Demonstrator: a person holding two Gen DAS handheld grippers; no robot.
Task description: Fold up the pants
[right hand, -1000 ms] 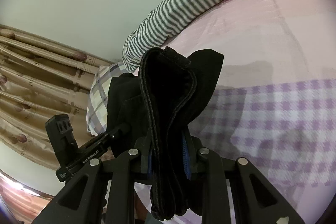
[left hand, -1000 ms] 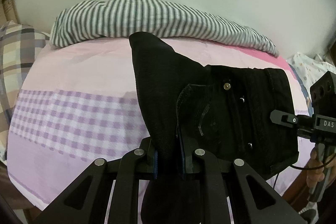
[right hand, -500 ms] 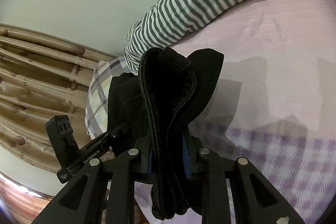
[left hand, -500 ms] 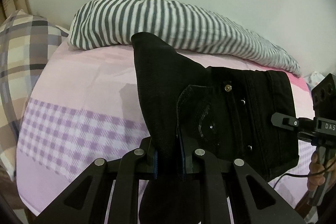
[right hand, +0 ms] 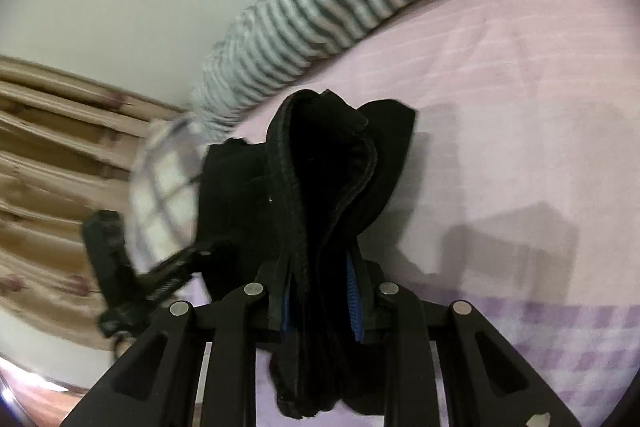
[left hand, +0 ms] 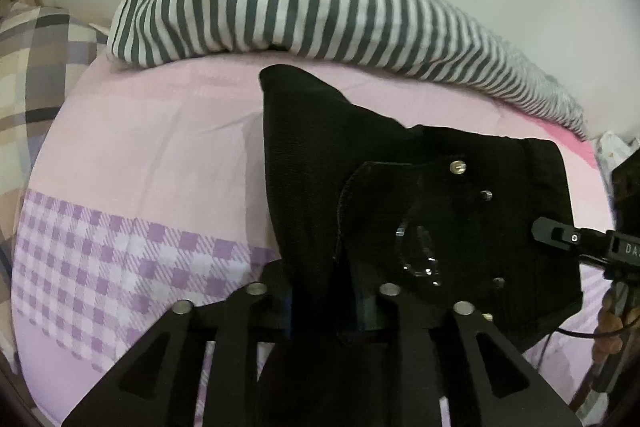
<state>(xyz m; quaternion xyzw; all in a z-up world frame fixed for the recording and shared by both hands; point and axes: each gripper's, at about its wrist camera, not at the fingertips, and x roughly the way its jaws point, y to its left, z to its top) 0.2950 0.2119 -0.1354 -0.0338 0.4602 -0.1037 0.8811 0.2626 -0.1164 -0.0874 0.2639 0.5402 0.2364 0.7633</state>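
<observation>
The black pants (left hand: 420, 211) hang bunched between my two grippers above the bed. My left gripper (left hand: 324, 307) is shut on one end of the waistband, with the fly buttons and pocket showing to its right. My right gripper (right hand: 322, 299) is shut on a thick fold of the same pants (right hand: 324, 195). The right gripper also shows at the right edge of the left wrist view (left hand: 576, 243), and the left gripper shows at the left of the right wrist view (right hand: 160, 275). The pants' legs hang below the jaws, mostly hidden.
The bed has a pink sheet with a purple checked band (left hand: 132, 155). A grey and white striped blanket (left hand: 320, 3) lies rolled along the wall. A plaid pillow (left hand: 32, 75) is at the left. Beige curtains (right hand: 48, 163) hang beyond the pillow.
Both grippers have carried the pants forward over the bed toward the striped blanket, which now looks larger and nearer. Their hold on the pants is the same.
</observation>
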